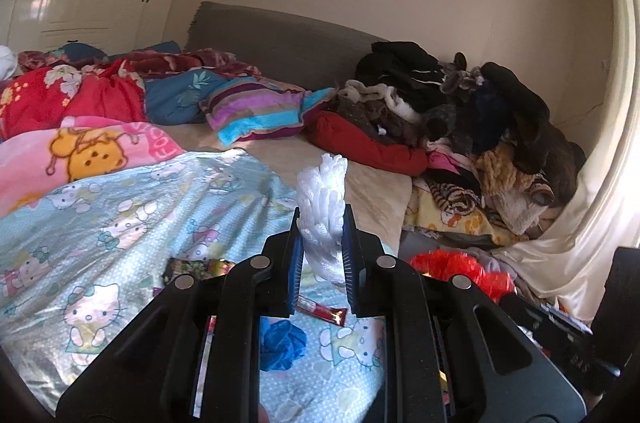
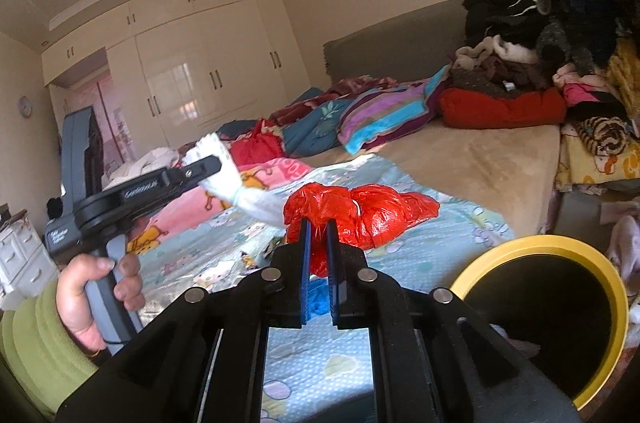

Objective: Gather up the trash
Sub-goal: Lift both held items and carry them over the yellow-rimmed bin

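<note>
My left gripper (image 1: 322, 223) is shut on a white foam net wrapper (image 1: 324, 199) and holds it above the bed; it also shows in the right wrist view (image 2: 224, 163). My right gripper (image 2: 318, 229) is shut on a red plastic bag (image 2: 368, 211), held above the bed edge; the bag also shows in the left wrist view (image 1: 460, 265). On the Hello Kitty sheet (image 1: 120, 223) lie a crumpled blue scrap (image 1: 282, 343), a red snack wrapper (image 1: 324, 311) and a dark patterned wrapper (image 1: 192, 267). A yellow-rimmed bin (image 2: 560, 319) stands at the lower right, beside the bed.
A pile of clothes (image 1: 460, 111) covers the bed's far right. Blankets and a striped pillow (image 1: 260, 107) lie toward the headboard (image 1: 280, 35). Cream wardrobes (image 2: 192, 71) stand along the far wall. A white drawer unit (image 2: 20, 255) is at the left.
</note>
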Available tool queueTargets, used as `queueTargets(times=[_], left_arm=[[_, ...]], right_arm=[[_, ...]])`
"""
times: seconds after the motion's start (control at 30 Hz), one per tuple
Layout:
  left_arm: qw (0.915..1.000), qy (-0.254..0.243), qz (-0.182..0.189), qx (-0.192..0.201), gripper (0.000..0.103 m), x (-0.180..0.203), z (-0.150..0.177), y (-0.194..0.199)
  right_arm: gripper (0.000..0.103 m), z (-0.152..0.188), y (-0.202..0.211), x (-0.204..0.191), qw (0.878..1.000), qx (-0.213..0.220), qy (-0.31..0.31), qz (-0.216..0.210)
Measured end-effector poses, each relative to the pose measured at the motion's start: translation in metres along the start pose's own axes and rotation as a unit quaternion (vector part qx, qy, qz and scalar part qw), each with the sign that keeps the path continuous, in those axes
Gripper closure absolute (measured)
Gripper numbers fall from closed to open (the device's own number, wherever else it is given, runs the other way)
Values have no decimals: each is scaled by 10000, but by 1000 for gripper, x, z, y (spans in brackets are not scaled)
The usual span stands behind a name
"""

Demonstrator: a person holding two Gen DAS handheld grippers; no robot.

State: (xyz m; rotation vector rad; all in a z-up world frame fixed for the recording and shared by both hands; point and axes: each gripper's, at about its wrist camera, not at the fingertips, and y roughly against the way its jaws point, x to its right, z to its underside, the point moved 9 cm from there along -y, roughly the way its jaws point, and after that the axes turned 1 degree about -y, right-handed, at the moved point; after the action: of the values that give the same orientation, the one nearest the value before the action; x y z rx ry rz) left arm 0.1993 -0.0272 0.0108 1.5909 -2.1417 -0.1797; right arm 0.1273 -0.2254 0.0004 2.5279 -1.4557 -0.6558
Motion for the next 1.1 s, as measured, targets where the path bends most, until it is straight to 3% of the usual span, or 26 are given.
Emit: queueTargets(times=[0.47, 1.1], left_arm=[[9980, -384, 427, -262, 91, 54, 22, -16], [9909, -821, 839, -659, 91, 116, 61, -41]], right_arm=[[95, -12, 26, 47, 9980, 196, -369, 473], [95, -1, 39, 118, 9909, 137, -882, 1003]])
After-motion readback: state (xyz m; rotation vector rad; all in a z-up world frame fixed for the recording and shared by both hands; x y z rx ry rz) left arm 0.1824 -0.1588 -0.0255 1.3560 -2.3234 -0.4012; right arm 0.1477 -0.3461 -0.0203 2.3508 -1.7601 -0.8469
